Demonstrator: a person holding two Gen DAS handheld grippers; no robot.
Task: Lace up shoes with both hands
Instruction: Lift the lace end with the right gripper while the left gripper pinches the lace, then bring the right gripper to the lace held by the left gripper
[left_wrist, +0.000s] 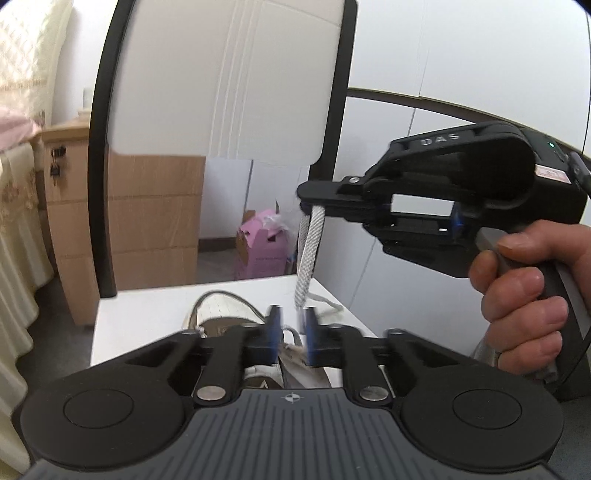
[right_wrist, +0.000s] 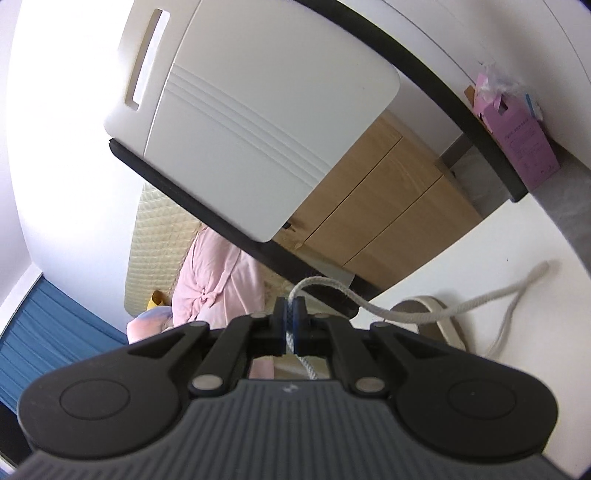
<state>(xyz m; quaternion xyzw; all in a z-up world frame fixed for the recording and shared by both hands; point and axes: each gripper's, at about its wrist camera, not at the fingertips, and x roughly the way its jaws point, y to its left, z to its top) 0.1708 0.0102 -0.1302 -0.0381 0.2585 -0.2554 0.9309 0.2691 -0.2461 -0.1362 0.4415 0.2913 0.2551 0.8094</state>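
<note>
- Left tongs (left_wrist: 291, 334), nearest in the left wrist view: blue pads drawn close, only a narrow slit between them; edges blurred.
- Lace (left_wrist: 310, 243) comes down to that slit from above. Cannot tell whether the pads pinch it.
- Shoe (left_wrist: 225, 310) lies just behind and below the left pads, on the white table (left_wrist: 140, 325); pale upper, opening toward the camera, partly hidden by the tongs.
- Right tongs (right_wrist: 291, 321), right wrist view: jaws closed on the lace, cord clamped between the blue pads, a short end showing beneath them.
- From that clamp the lace arcs over to the right and runs down toward the shoe's rounded end; a second strand loops loose on the table beside it.
- Left wrist view: the right tongs sit above and right of the shoe, lying sideways, tips pointing left, lace hanging near-straight from the tips.
- A hand (left_wrist: 524, 295) wraps the right tongs' grey handle, right edge of the view.
- Beyond the table: pink box (left_wrist: 262, 247) on the floor.
- Wooden cabinet (left_wrist: 155, 221) left of the box, a white panel with a black frame in front of it.
</note>
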